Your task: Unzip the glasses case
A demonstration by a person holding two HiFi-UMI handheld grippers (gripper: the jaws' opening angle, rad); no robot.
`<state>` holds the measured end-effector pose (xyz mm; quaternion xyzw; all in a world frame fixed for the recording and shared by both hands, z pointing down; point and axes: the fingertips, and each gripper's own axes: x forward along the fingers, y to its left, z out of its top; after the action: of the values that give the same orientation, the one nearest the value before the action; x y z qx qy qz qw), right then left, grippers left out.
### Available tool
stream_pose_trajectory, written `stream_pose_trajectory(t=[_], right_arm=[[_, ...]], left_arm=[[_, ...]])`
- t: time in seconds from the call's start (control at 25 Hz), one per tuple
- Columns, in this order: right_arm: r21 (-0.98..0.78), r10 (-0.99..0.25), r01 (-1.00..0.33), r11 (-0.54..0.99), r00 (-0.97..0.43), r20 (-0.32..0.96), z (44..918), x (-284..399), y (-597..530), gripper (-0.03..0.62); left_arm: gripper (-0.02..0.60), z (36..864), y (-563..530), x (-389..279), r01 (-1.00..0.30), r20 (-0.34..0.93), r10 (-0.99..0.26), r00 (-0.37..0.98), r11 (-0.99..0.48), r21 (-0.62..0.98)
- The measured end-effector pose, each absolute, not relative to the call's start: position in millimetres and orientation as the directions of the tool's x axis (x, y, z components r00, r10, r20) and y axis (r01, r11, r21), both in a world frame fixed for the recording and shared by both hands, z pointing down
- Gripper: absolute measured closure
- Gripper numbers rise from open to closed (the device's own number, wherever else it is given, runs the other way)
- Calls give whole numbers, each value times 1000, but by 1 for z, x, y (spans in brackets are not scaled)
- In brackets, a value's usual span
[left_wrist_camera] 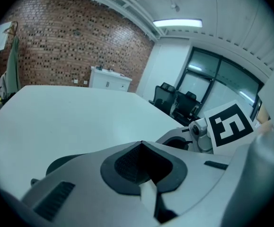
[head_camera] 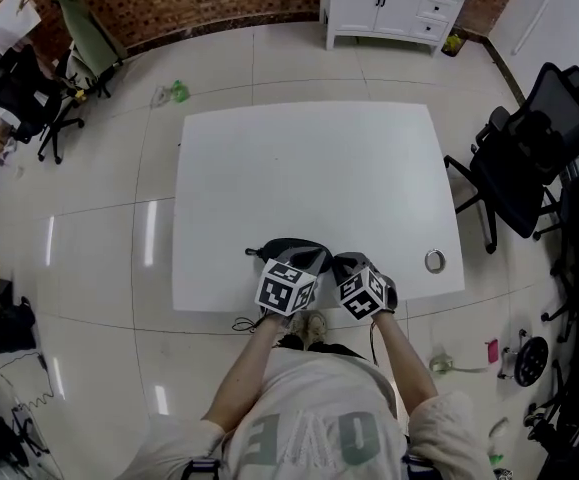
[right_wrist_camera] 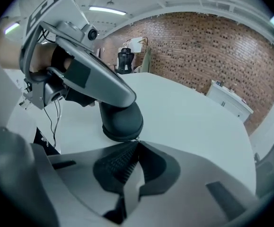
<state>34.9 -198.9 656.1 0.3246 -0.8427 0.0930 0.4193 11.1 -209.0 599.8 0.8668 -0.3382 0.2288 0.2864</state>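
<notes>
The dark glasses case (head_camera: 291, 249) lies near the front edge of the white table (head_camera: 309, 168). My left gripper (head_camera: 299, 264) reaches over the case with its jaws shut and nothing visible between the tips (left_wrist_camera: 141, 144); part of the case (left_wrist_camera: 61, 162) shows below its left jaw. My right gripper (head_camera: 350, 265) is beside the case on its right. In the right gripper view its shut tips (right_wrist_camera: 137, 142) touch the lower edge of the case (right_wrist_camera: 122, 122), where a tiny metal glint, the zipper pull, sits between them. The left gripper (right_wrist_camera: 127, 98) rests on top of the case.
A small metal ring (head_camera: 435, 261) lies on the table near its front right corner. A black office chair (head_camera: 529, 158) stands right of the table and a white cabinet (head_camera: 394, 3) at the back wall. More chairs (head_camera: 29, 98) stand at the far left.
</notes>
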Motion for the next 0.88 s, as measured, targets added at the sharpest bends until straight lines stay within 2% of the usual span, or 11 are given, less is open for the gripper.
stream_pose_trajectory(t=[0.2,0.4,0.64,0.88], right_arm=[[111,-475,-636,764,-437,764,657,40,-195,594],[103,-477,-642,760,-442,760,656,40,-187,594],[101,-433,-576,811,-475,766,651,23,-156,594],[105,-394,-495,862,-525,754,644,-10,-126,594]], left_arm=[[581,587,-196,-60,-817,562,-593,576,-424,390],[581,612,-187,-108,-880,642,-603,474,-298,370],[581,617,-227,-90,-880,639,-607,474,-349,321],[581,620,-257,-57,-831,629,-556,544,-463,309]])
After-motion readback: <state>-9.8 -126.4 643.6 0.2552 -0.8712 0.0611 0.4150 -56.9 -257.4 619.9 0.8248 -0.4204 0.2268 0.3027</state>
